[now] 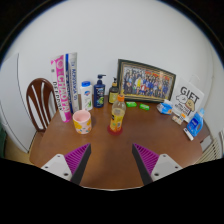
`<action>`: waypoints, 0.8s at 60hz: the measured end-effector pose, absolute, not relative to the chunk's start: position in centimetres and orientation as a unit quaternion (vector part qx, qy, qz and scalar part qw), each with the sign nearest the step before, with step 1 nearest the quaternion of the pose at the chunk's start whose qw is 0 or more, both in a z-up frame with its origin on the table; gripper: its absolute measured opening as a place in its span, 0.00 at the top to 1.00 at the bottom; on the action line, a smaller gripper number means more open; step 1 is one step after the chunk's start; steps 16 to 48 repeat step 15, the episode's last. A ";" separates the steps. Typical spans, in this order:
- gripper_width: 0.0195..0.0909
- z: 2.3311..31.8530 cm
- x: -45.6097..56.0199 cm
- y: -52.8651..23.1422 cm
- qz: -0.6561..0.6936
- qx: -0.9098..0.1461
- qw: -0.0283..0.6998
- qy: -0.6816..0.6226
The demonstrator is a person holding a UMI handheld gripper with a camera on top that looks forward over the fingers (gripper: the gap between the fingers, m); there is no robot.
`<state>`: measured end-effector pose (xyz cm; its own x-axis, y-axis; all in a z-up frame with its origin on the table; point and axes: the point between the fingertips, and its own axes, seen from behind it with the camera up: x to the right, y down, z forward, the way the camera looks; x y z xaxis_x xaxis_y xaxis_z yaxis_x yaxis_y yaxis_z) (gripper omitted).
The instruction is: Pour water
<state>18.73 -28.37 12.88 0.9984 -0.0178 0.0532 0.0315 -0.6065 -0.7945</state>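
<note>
A small clear bottle [118, 113] with a yellow label and orange liquid stands upright near the middle of the brown table [110, 165]. A pink cup [82, 121] with a yellow inside stands to its left. My gripper [112, 160] is open, its two purple-padded fingers [76, 158] spread wide over bare table. Both bottle and cup are well beyond the fingers. Nothing is between them.
Along the wall stand upright books [66, 86], a white bottle [87, 95], a dark blue bottle [99, 91], a framed group photo [145, 80], green lids [137, 104] and boxes [187, 103]. A wooden chair [40, 100] stands at the table's left.
</note>
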 end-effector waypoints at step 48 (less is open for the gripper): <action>0.08 14.1 17.2 -29.5 -0.032 -0.890 0.455 -0.009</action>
